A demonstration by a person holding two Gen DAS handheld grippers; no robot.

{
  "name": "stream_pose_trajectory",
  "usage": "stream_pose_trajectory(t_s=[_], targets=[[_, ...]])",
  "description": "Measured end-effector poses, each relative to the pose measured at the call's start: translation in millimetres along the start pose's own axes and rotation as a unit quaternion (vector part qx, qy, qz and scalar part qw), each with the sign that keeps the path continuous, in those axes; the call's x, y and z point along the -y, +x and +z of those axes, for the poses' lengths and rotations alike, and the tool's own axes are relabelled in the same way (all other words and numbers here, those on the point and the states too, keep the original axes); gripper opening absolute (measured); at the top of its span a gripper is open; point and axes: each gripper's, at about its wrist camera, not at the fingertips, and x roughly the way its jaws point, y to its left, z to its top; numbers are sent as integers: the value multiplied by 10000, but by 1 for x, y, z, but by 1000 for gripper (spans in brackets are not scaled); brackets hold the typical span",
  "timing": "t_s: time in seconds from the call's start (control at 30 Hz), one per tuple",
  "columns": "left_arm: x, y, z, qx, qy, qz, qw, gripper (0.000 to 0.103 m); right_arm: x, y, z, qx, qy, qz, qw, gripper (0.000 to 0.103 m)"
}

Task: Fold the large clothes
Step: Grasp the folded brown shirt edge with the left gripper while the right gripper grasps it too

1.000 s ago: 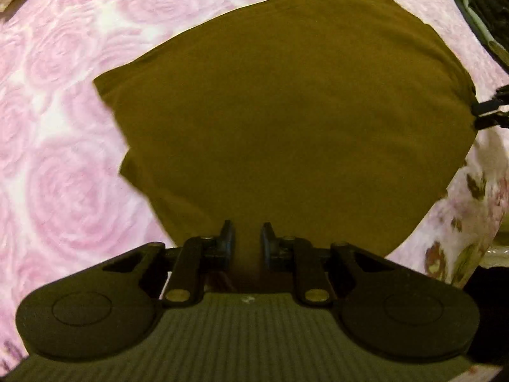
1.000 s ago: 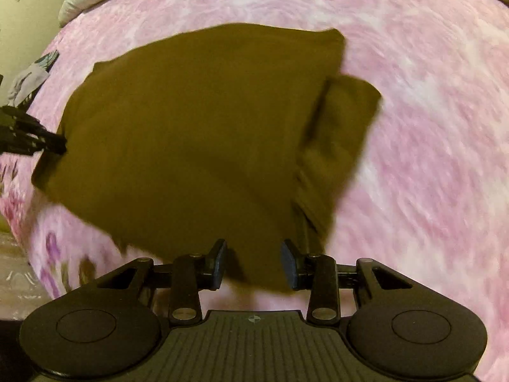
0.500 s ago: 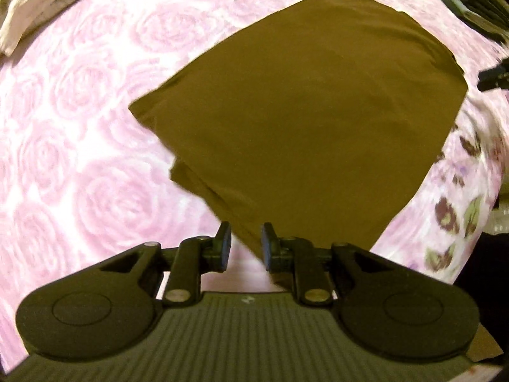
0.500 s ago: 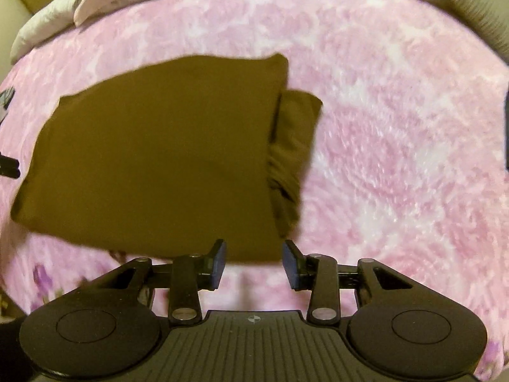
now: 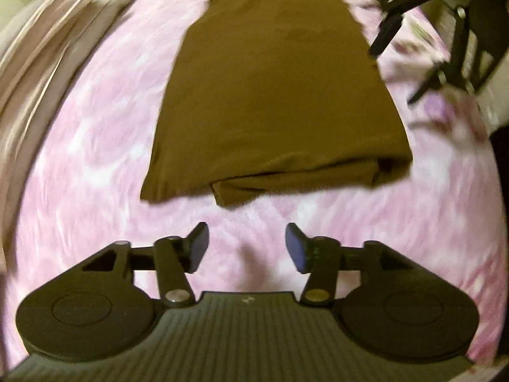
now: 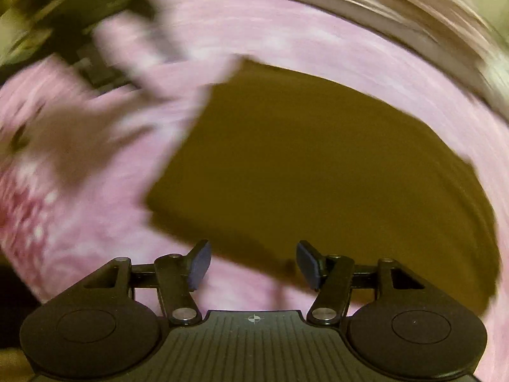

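The brown garment point(image 5: 280, 95) lies folded on the pink bed cover point(image 5: 95, 165); soft, light and limp, it looks best pinched at a corner or edge. The left gripper point(image 5: 246, 248) and right gripper point(image 6: 253, 265) have just been opening, fingers now wide with nothing between them.

Olive-brown plain garment point(image 5: 273, 95) on pink-and-white rose-patterned bedspread point(image 5: 95, 146); black tongs point(image 5: 246, 248) with dark blue pads point(image 5: 296, 250).
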Motion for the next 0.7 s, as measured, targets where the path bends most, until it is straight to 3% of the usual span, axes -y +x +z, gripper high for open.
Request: stream_pose_trajectory(t_s=[0.07, 0.13, 0.23, 0.3, 0.4, 0.47, 0.57, 0.7], targets=[[2, 3, -6, 205, 449, 51, 9988, 68, -30, 18, -2, 57, -778, -270, 9966, 57], [6, 7, -12, 361, 878, 76, 9955, 72, -45, 34, -6, 66, -1236, -532, 9909, 57], [18, 23, -17, 499, 1719, 178, 9837, 78, -38, 41, -7, 212, -947, -593, 9935, 53], [24, 35, -19, 587, 2376, 295, 9691, 79, -32, 37, -3, 162, -696, -690, 9951, 17], [22, 54, -20, 768, 3031, 305, 9494, 85, -18, 22, 5, 217, -208, -709, 9970, 3], [20, 63, -21, 891, 3437, 232, 9346, 88, -11, 9, 13, 319, 61, -724, 9968, 3], [14, 68, -18, 959, 3745, 66, 9222, 86, 0, -13, 20, 482, 388, -774, 9951, 2], [2, 75, -9, 997, 3772, 163, 9206, 61, 14, -40, 29, 556, 738, -856, 9920, 2]])
